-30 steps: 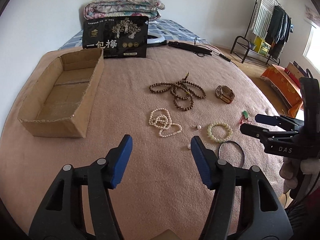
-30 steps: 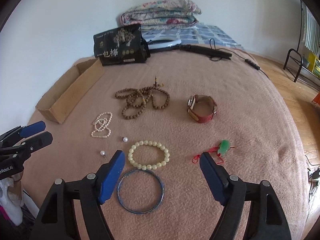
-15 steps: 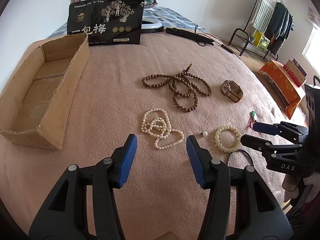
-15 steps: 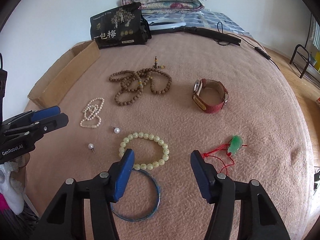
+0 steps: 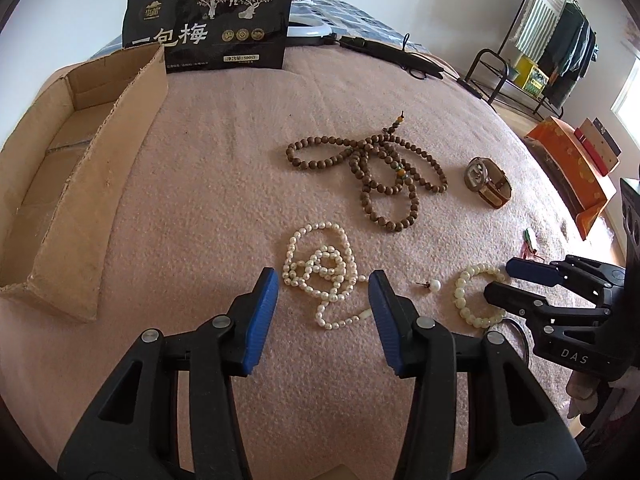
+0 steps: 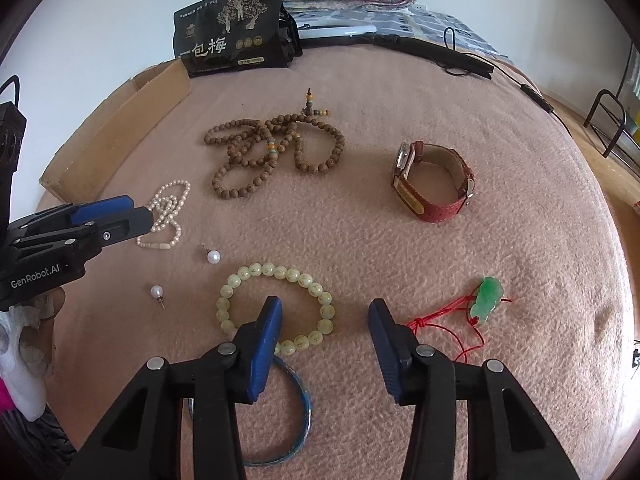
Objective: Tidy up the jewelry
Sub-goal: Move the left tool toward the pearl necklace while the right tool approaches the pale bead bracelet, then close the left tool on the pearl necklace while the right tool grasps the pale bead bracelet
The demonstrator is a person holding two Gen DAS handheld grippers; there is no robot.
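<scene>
A: L gripper [image 5: 323, 294] wide, empty, low over pearls [image 5: 320, 270] mid-blanket. Risk?
B: Tangled strand, so prob. grabs one loop, rest drags or slips before box [image 5: 80, 184], far left.
A: R gripper [image 6: 325, 322]?
B: Wide too, empty, over bracelet [image 6: 276, 308]. Could nudge bangle [image 6: 298, 416] underneath.

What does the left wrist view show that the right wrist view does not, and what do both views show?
Only the left wrist view shows the inside of the cardboard box, the clothes rack and the orange box.

Only the right wrist view shows the second pearl earring, most of the blue bangle and the green pendant clearly.

Both show the pearl necklace, the wooden beads, the watch, the pale green bracelet and the black pouch. Both grippers, left gripper and right gripper, are open.
</scene>
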